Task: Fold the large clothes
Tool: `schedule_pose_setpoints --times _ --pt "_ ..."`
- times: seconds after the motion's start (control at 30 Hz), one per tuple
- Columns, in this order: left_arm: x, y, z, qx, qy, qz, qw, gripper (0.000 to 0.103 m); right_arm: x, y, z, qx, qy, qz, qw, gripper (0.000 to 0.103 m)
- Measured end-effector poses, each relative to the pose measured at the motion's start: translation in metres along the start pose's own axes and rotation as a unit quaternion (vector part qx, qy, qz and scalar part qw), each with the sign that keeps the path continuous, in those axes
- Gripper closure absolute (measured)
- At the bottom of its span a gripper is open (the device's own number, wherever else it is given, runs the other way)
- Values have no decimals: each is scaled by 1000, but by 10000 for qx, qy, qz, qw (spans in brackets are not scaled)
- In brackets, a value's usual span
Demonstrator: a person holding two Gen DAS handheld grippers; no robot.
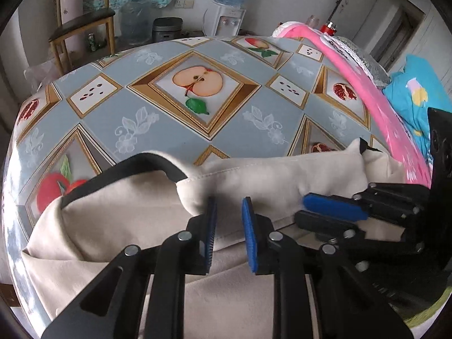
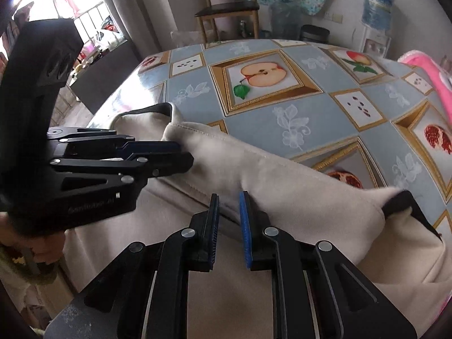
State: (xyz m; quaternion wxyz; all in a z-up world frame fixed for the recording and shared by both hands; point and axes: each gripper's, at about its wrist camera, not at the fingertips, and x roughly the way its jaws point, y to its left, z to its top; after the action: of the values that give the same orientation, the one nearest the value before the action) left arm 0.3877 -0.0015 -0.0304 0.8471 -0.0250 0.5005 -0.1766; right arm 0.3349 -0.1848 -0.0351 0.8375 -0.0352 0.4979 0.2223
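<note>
A cream garment with black trim (image 1: 118, 214) lies bunched at the near edge of the table (image 1: 175, 138); it also shows in the right wrist view (image 2: 296, 192). My left gripper (image 1: 229, 206) is open, its blue-padded fingers over a rolled fold of the cloth, nothing between them. My right gripper (image 2: 229, 200) is open too, over the same fold. Each gripper shows in the other's view: the right one (image 1: 325, 209) at the right, the left one (image 2: 180, 152) at the left, both resting against the cloth.
The table wears a blue-grey fruit-print cloth (image 2: 282, 90). A pink item (image 1: 364, 84) and blue fabric (image 1: 415, 96) lie at the table's right side. A wooden chair (image 1: 82, 22), a water dispenser (image 1: 228, 14) and a rice cooker (image 1: 166, 28) stand behind.
</note>
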Motion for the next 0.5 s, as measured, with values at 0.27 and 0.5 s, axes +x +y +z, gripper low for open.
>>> schedule_pose_setpoints --times 0.27,0.5 --pt "0 1 -4 117 -85 -6 9999 84 -61 -77 -22 1402 -513 130 9887 44" --pt "-2 0 -7 68 -169 16 9998 84 -27 -82 -18 1287 22 -105 9916 91"
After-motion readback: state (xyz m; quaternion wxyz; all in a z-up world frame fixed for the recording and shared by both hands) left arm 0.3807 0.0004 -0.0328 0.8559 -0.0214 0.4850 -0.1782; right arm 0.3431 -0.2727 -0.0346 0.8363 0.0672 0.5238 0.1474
